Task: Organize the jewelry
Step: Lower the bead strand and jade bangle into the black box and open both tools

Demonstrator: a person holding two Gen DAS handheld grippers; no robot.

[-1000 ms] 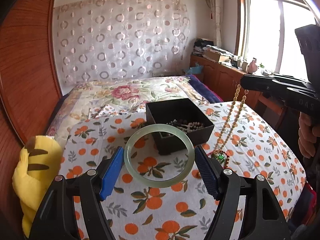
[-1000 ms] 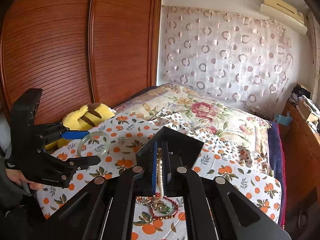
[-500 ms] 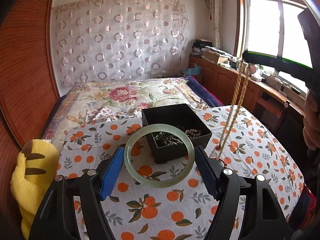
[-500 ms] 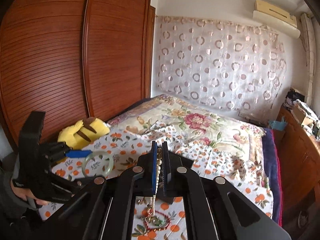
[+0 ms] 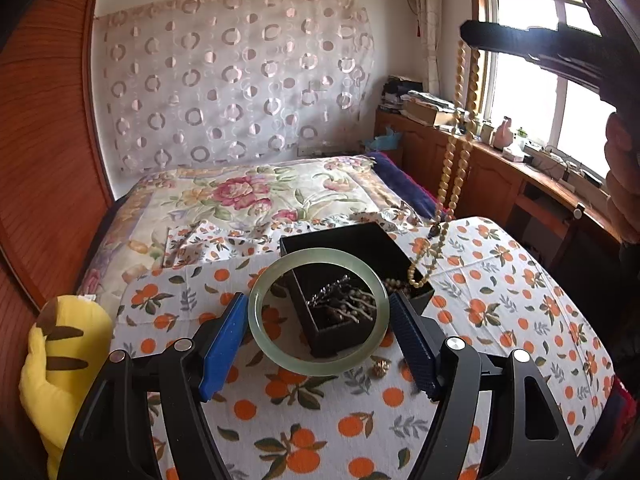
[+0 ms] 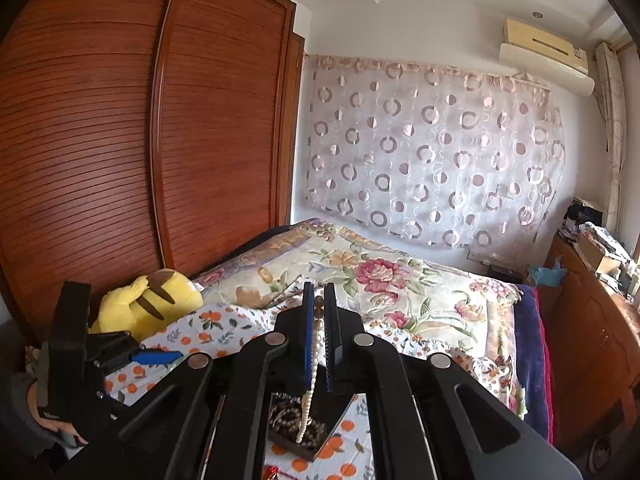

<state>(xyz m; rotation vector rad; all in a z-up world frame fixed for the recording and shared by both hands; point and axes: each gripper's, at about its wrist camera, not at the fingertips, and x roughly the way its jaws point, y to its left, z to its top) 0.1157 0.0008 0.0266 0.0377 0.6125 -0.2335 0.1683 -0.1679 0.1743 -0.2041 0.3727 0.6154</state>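
Note:
My left gripper (image 5: pixel 318 312) is shut on a pale green jade bangle (image 5: pixel 260 316) and holds it above the near side of the black jewelry box (image 5: pixel 340 338). The box holds dark beads and a silvery hairpin. My right gripper (image 6: pixel 319 304) is shut on a cream bead necklace (image 6: pixel 308 400) raised high; in the left wrist view the necklace (image 5: pixel 452 176) hangs down with its lower end at the box's right rim. The right gripper shows at the upper right of the left wrist view (image 5: pixel 472 34).
The box stands on an orange-print cloth (image 5: pixel 500 300) over a floral bedspread (image 5: pixel 240 196). A small gold piece (image 5: pixel 379 368) lies on the cloth near the box. A yellow plush toy (image 5: pixel 60 360) lies at the left. Wooden wardrobe (image 6: pixel 120 140) left, cabinets (image 5: pixel 480 172) right.
My right gripper has lifted the necklace much higher, so its lower end now hangs at the box's rim. My left gripper, still holding the bangle, has moved over the box's near side.

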